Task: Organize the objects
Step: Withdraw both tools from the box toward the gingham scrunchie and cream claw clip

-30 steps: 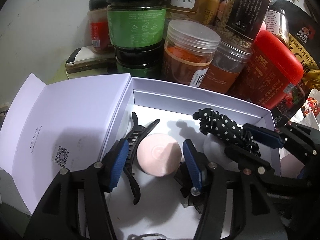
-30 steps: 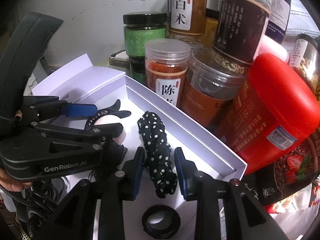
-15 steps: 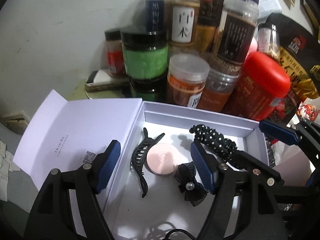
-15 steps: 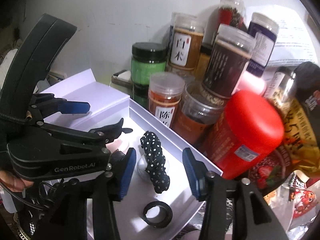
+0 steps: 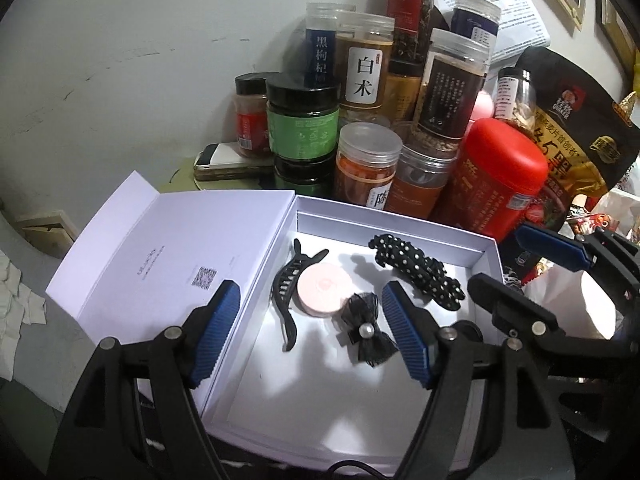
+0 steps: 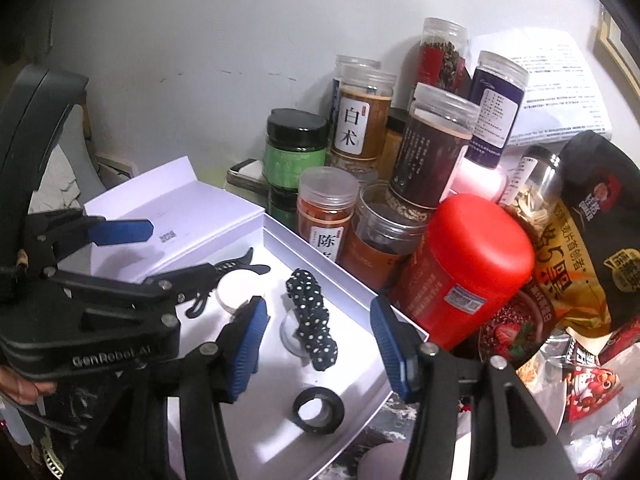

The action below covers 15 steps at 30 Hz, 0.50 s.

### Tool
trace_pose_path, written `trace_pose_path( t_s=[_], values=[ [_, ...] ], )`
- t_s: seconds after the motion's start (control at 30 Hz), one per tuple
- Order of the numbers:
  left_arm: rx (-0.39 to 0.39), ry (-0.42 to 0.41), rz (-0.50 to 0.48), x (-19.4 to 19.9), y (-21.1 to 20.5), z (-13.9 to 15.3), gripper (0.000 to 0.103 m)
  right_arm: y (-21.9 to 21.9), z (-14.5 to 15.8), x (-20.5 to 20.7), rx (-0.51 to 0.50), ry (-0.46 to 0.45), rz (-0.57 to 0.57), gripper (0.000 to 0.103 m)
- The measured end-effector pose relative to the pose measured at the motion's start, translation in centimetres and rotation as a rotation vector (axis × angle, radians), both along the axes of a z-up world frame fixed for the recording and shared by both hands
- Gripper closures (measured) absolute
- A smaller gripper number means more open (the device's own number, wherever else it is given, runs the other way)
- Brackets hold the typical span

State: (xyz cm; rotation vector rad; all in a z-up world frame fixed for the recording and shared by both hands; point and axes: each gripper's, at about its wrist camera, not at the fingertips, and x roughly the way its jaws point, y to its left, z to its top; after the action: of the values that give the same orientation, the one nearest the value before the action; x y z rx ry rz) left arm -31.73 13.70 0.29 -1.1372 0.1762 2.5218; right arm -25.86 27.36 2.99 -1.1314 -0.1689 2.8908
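Observation:
An open white box (image 5: 400, 232) holds a black claw clip (image 5: 290, 300), a pink round compact (image 5: 325, 288), a black bow clip with a pearl (image 5: 366, 334) and a black polka-dot scrunchie (image 5: 416, 276). My left gripper (image 5: 312, 332) hovers open above the compact and bow, touching nothing. In the right wrist view, my right gripper (image 6: 320, 340) hangs above the scrunchie (image 6: 310, 316). Its jaws are opening, and the pads are clear of the scrunchie. A black ring (image 6: 318, 410) lies near the box's front corner.
The box lid (image 5: 180, 260) lies open to the left. Close behind the box stand several jars, among them a green one (image 5: 302, 128), plus a red canister (image 5: 496, 176). A black oat bag (image 5: 572, 128) and snack packets crowd the right. A phone (image 5: 224, 162) lies by the wall.
Both grippers have risen and drawn back from the box. The left jaws widened away from the pink compact, and the right jaws widened off the polka-dot scrunchie, which stays in the box.

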Motion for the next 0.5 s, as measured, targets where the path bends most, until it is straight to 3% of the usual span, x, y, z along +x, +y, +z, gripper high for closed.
trace_pose_path(
  t_s=[0.5],
  values=[
    [-0.016, 0.064, 0.035, 4.4, -2.4, 3.6, 0.03, -1.6, 2.8, 4.1, -0.005, 0.03, -0.007, 0.044]
  ],
)
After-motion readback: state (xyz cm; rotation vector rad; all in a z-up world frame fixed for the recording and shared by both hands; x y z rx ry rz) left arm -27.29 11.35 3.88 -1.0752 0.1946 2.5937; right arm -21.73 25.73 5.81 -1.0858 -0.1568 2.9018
